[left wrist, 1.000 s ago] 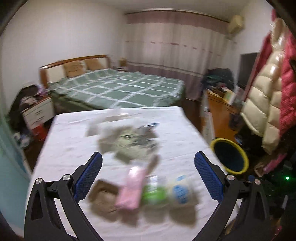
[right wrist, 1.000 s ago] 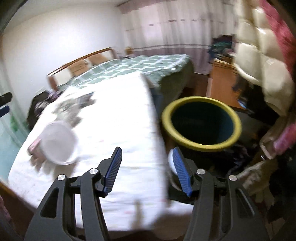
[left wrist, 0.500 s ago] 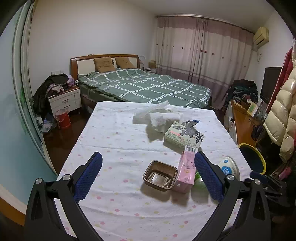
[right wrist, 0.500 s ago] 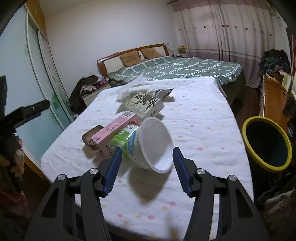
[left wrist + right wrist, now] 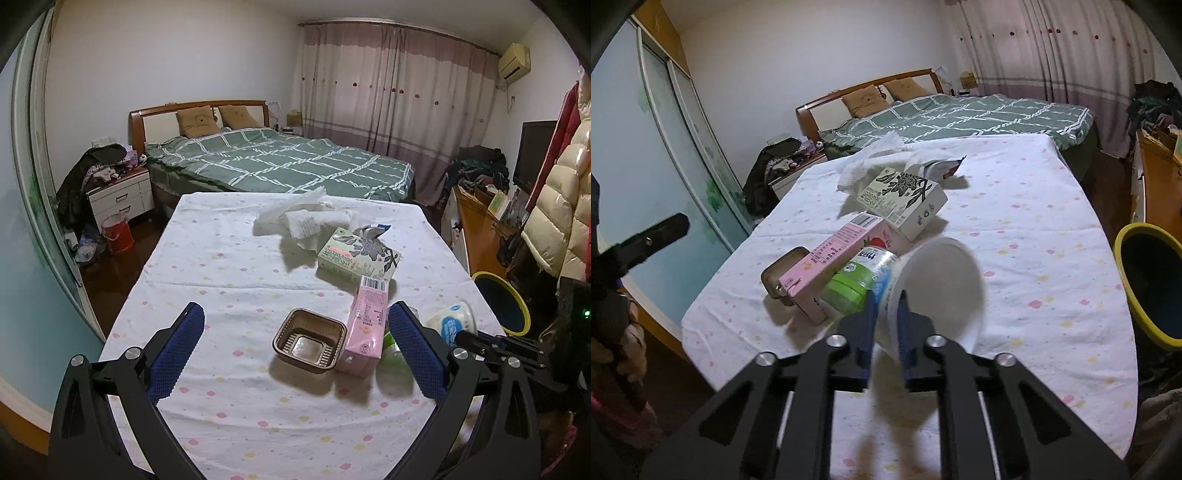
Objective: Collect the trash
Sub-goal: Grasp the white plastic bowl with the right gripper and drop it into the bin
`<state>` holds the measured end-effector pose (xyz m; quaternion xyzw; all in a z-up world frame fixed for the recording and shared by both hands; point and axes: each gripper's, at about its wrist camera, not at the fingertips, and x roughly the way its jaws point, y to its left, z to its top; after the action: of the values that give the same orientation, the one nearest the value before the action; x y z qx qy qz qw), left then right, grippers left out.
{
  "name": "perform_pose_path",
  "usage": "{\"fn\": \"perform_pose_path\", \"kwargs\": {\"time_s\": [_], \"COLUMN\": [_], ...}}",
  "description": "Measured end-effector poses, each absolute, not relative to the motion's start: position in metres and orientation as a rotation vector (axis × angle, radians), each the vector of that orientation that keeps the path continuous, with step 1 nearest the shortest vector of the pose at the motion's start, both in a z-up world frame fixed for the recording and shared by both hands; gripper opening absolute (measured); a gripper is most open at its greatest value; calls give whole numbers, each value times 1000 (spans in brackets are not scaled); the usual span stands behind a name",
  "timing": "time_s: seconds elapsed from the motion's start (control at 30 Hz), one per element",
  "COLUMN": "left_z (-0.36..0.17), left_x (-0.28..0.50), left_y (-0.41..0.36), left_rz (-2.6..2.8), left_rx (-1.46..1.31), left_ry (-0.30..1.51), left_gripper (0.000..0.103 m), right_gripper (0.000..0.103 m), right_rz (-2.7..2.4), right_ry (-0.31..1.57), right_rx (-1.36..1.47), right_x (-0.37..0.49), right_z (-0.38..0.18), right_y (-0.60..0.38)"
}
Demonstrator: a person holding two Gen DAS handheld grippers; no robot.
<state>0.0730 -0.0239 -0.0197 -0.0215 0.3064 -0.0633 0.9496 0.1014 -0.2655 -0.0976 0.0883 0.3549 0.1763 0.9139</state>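
Note:
On the white dotted tablecloth [image 5: 236,280] lie a brown plastic tray [image 5: 308,341], a pink carton [image 5: 365,325], a green-capped bottle [image 5: 851,286], a printed tissue box [image 5: 356,256] and crumpled paper [image 5: 303,219]. A white cup [image 5: 942,280] lies on its side beside the bottle, mouth toward the right wrist camera. My right gripper [image 5: 886,306] is shut on the cup's near rim, one pad inside and one outside. My left gripper [image 5: 295,317] hangs open just short of the brown tray, with nothing between its fingers.
A dark bin with a yellow rim [image 5: 1148,288] stands on the floor off the table's right side. A green checked bed [image 5: 280,166] lies beyond the table. A wooden desk [image 5: 480,229] and hanging coats [image 5: 561,206] crowd the right.
The right gripper swung from above the bin back over the table, then closed on the white cup's rim. The left gripper's view shifted across the table and steadied near the brown tray.

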Motion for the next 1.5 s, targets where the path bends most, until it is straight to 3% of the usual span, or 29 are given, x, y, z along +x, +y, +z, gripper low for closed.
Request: {"fn": "perform_pose_path", "kwargs": {"time_s": [0.37,0.7,1.2,1.33,1.5], "left_z": [-27,-34,-43,-46,-51], "left_x": [77,84,100,104,109], "left_y": [-36,-50,-79,-84,-88], "left_rz": [-154,-178,-220,-229,-239], "left_rx": [-29,-7,43,50,62], "left_ry": [637,662,706,716,730], "left_gripper": [98,98,98,98,98], "right_gripper": [5,5,6,29,31], "right_rz": [270,-48,-303,-352,-388], "right_ry": [680,638,815,840,843], "right_rx": [182,206,263,271,290], "right_x": [98,121,187,190,185], "right_z": [-86,-79,-145,-155,-159], "right_y": [-298,-411,-532,-546,-555]}}
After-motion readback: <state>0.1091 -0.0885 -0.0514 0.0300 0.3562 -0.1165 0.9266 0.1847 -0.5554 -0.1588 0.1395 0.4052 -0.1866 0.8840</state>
